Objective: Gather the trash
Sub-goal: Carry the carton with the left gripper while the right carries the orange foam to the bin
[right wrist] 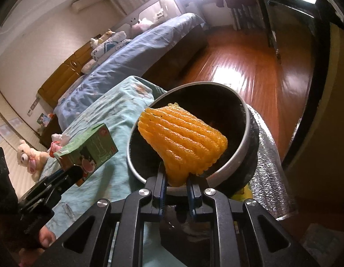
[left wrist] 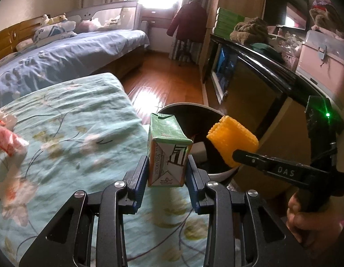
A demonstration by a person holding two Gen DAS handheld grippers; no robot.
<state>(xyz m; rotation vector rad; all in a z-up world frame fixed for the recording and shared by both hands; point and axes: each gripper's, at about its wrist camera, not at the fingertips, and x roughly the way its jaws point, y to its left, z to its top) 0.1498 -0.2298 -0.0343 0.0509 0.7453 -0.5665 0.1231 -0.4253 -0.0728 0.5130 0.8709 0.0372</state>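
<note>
- Round bin (right wrist: 247, 120), dark inside, at 12 o'clock of right gripper (right wrist: 177, 183); white item on bottom, unclear.
- Right gripper clamped on orange ribbed foam net (right wrist: 183, 138), over bin mouth.
- Left gripper (left wrist: 167, 173) pinching green milk carton (left wrist: 167, 153), upright, at bin's 9 o'clock, above floral bed (left wrist: 72, 133).

Bin's (left wrist: 218, 173) contents hidden — carton (left wrist: 167, 153) and foam net (left wrist: 233, 142) cover them.

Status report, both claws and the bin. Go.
Left claw shut on carton, near bin rim. Right claw shut on yellow foam net, over bin mouth. Nothing blocking the bin.
</note>
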